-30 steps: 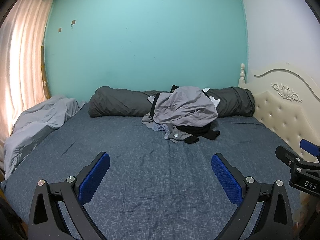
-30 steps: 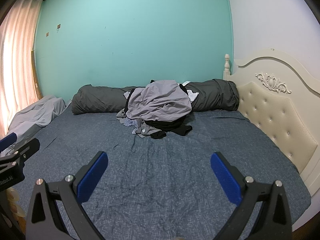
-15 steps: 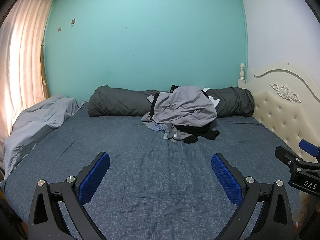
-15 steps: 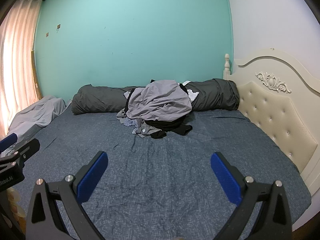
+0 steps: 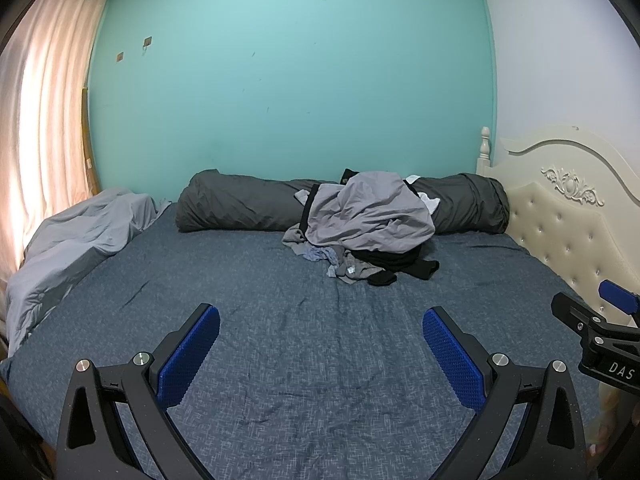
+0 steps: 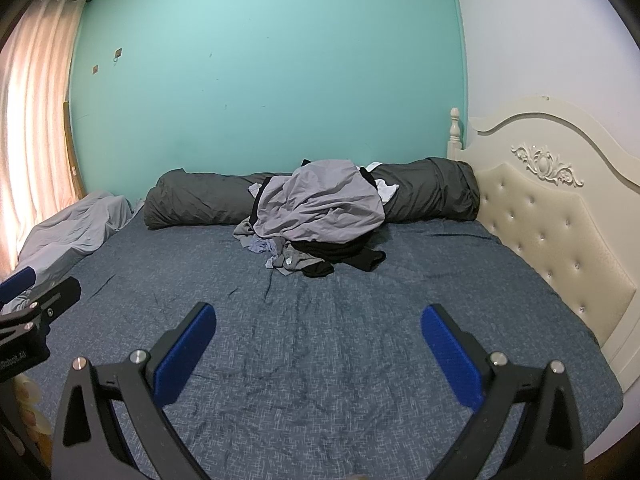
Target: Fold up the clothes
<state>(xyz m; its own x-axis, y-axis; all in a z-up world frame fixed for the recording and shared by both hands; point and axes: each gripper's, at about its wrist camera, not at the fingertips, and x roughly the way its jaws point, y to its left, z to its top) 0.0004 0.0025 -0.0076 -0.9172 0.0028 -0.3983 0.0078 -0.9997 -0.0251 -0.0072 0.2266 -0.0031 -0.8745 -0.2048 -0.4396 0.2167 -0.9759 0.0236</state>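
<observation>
A heap of clothes point(image 5: 362, 222) point(image 6: 316, 216) lies at the far middle of the bed, a light grey garment on top of black and pale blue pieces. My left gripper point(image 5: 320, 354) hovers open over the near part of the blue bedsheet point(image 5: 280, 320), far short of the heap, with nothing between its blue pads. My right gripper point(image 6: 318, 354) is also open and empty, level with it to the right. Each gripper's side shows at the edge of the other's view.
A rolled dark grey duvet point(image 5: 240, 204) lies along the teal wall behind the heap. A light grey blanket point(image 5: 72, 240) is bunched at the left edge by the curtain point(image 5: 36, 120). A cream padded headboard point(image 6: 548, 224) bounds the right side.
Both grippers have tipped very slightly, shifting the views a little; the clothes and bedding lie as before. Both stay open.
</observation>
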